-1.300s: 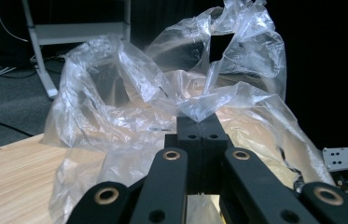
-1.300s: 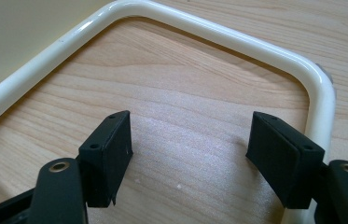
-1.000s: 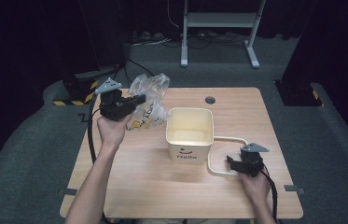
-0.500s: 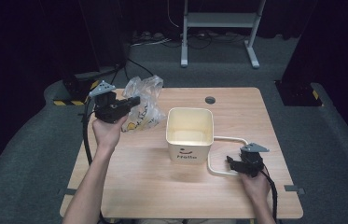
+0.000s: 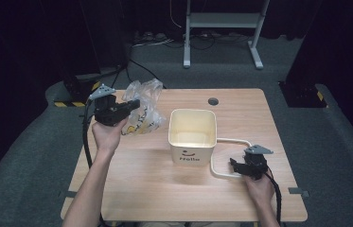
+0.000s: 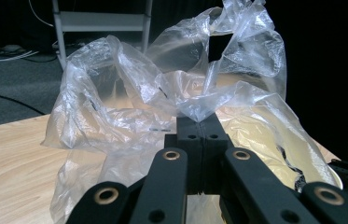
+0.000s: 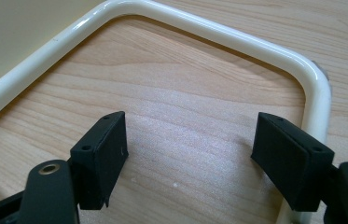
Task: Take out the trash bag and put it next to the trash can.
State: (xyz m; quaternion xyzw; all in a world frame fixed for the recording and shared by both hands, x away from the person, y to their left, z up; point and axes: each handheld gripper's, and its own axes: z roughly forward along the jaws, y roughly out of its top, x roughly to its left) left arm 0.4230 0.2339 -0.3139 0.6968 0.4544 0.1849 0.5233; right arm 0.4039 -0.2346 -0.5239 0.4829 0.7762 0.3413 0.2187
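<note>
Since the earlier frames, the left gripper (image 5: 134, 104) has drifted a little toward the left of the high view with the plastic bag (image 5: 143, 109), and the right gripper (image 5: 234, 165) has kept its place while its jaws have just been opening, nothing pressed between them. Now the left jaws are fully closed on a fold of the bag, held at the upper left, left of the cream bucket (image 5: 192, 135). The right jaws stand wide at the lower right, with the handle (image 7: 237, 39) lying flat just around them, so the bucket's open mouth is to the right of the bag, and the left hand is nearer.
</note>
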